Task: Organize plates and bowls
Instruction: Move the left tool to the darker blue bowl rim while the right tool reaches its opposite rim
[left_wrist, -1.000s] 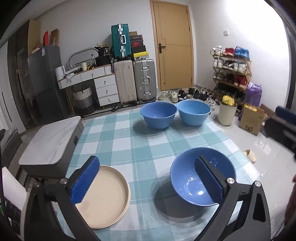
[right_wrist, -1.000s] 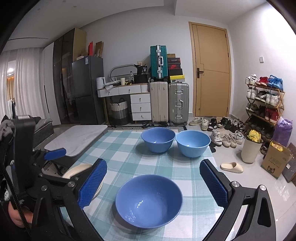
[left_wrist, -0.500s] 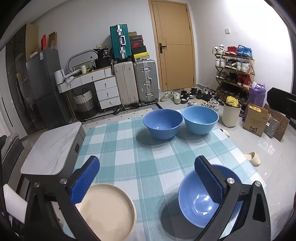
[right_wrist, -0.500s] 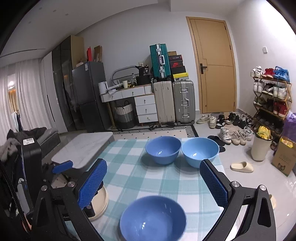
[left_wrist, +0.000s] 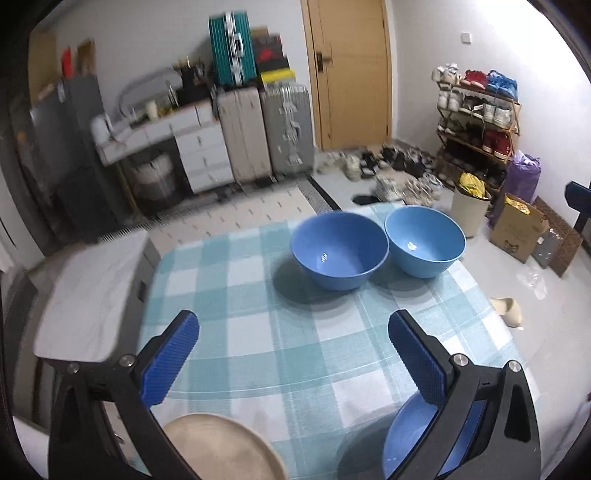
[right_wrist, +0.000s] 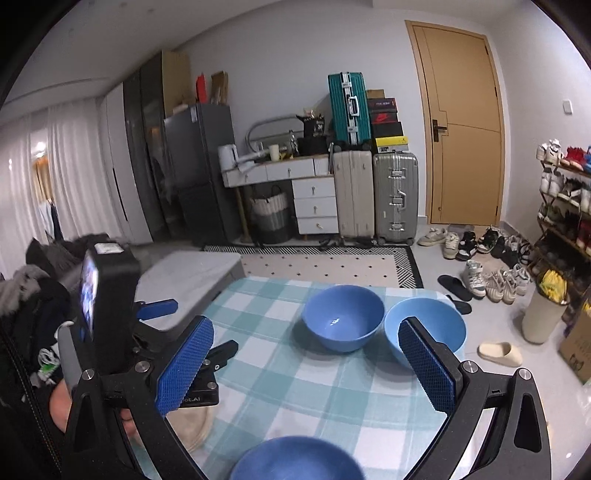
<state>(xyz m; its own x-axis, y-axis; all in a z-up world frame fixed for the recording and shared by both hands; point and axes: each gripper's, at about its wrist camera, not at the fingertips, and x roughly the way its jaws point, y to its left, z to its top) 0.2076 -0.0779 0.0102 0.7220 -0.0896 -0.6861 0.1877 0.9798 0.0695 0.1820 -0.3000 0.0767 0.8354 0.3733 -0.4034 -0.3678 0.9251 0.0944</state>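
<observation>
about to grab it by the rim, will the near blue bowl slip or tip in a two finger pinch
The near blue bowl looks rigid and glossy, so its smooth wall may slide between the pads. Its deep, rounded shape, like the two far bowls, suggests a one-sided rim pinch would let it swing down. It looks empty, so probably light.

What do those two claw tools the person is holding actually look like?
Each handheld gripper, left and right, is a black forked frame with silver bolts. Its two fingers carry blue pads with a fine dimpled texture. In the right wrist view the left tool also bears a black box with a small lit screen.
</observation>
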